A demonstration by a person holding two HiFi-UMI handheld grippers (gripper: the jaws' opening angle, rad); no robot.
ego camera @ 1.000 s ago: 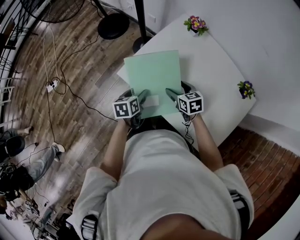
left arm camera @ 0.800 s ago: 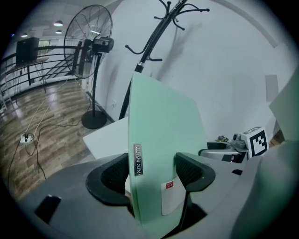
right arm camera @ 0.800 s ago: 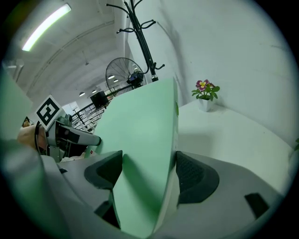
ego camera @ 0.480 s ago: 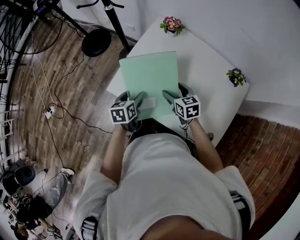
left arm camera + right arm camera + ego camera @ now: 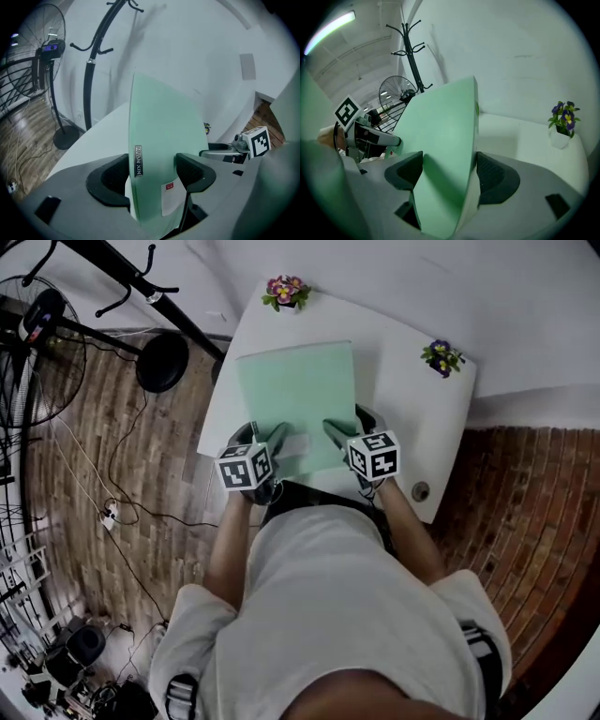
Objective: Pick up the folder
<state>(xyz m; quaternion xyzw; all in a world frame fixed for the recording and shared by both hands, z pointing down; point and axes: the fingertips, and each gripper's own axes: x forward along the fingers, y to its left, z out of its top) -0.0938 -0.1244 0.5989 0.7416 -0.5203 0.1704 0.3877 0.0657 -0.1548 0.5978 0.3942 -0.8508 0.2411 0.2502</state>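
Since near edge is pinched at two spots, green folder [image 5: 298, 395] is held flat, far end out beyond jaws over white surface [image 5: 412, 427]. Left gripper [image 5: 152, 173] jaws narrowed onto labelled spine side; right gripper [image 5: 447, 176] jaws narrowed onto other corner; twist likely avoided.

- A white table [image 5: 412, 418] stands against a white wall.
- A small pot of pink and yellow flowers [image 5: 286, 292] sits at the table's far corner.
- A small pot of purple flowers [image 5: 441, 356] sits near the right edge, well apart from the first.
- A black coat stand [image 5: 141, 292] rises beside the table, on a round base.
- A black fan [image 5: 42, 324] stands to the left.
- Thin cables [image 5: 122, 512] trail across the wooden floor [image 5: 84, 456].
- Red brick paving [image 5: 525, 521] lies to the right.
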